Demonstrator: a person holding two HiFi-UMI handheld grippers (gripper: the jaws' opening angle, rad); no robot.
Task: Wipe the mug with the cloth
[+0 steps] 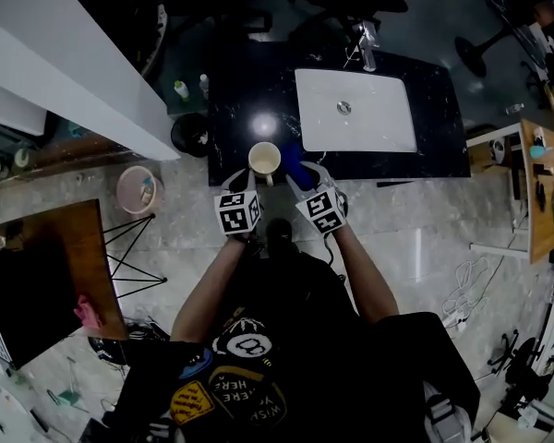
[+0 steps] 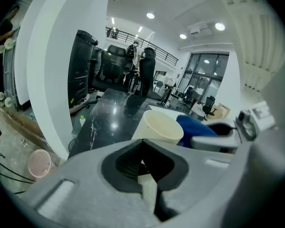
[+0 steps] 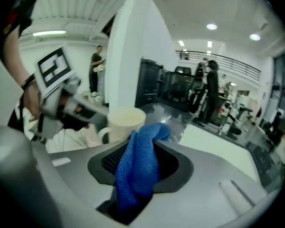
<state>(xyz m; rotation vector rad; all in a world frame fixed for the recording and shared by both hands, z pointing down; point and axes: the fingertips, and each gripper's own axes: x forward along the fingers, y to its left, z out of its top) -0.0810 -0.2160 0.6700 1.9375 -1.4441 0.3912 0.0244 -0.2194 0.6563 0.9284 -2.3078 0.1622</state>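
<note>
Right tongs (image 3: 138,163) clamp the crumpled blue cloth (image 3: 135,175); rub it firmly round the cream ceramic mug (image 3: 125,122) just ahead, while left tongs (image 2: 143,172), pinched on its handle (image 2: 148,190), steady it.

**Mug** (image 1: 264,159): cream, plain, with one handle. We find it upright, mouth upward, with nothing visible inside. It sits just ahead of the left gripper (image 1: 247,181), whose jaws are closed on the handle. The body stands clear beyond the tips.

**Cloth** (image 3: 138,165): blue, woven texture, bunched into a thick fold. We see it pinched between the jaws of the right gripper (image 1: 302,177). Its free end rises past the tips, close against the mug's wall on the side away from the handle. We cannot confirm contact.
</note>
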